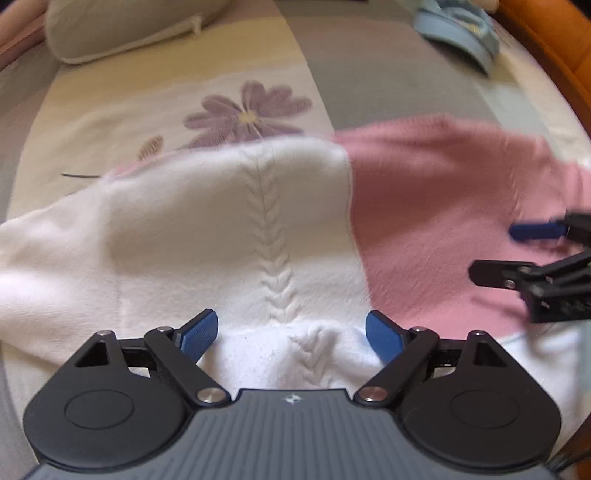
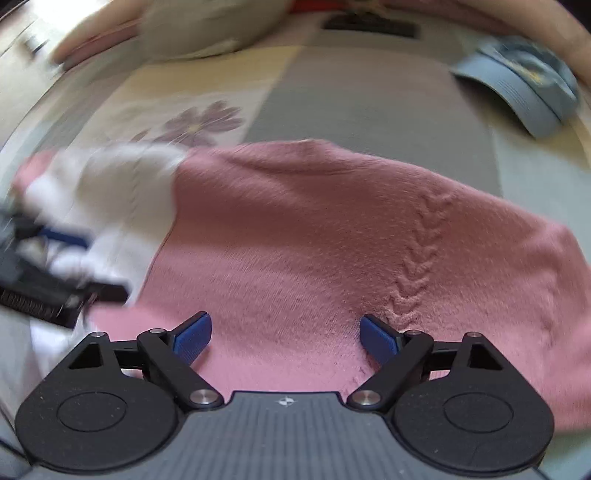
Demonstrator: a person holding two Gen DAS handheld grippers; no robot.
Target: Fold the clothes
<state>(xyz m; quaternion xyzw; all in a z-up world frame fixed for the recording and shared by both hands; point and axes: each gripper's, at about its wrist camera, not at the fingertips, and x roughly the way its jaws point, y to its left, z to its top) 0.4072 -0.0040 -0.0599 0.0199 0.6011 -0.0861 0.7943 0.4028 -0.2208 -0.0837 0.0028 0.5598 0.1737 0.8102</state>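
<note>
Pink and white knit, one sweater [image 1: 266, 229], lies spread across the bed [image 1: 388, 74] and fills the middle of both views. In the left wrist view the white half sits centre frame with a raised braid running down it; the pink half takes the right side. In the right wrist view the pink half fills the centre, with its own braid at right, and the white half shows blurred at left.

My left hand-held gripper [image 1: 291, 334] hangs low over the white knit at bottom centre, blue pads [image 1: 197, 334] wide apart, nothing between them. My right hand-held gripper [image 2: 285, 336] hangs over the pink knit at bottom centre of its view, pads spread the same way, empty. Whether either set of pads touches the fabric, I cannot tell.

Each hand-held gripper shows in the other's view: the right at the right edge of the left wrist view, the left blurred at the left edge of the right wrist view.

Bedspread under the sweater carries a purple flower print [image 1: 247, 114], upper centre. Beige pillow [image 1: 122, 29] upper left. Light blue cap [image 2: 521, 88] upper right, well apart from the sweater.
</note>
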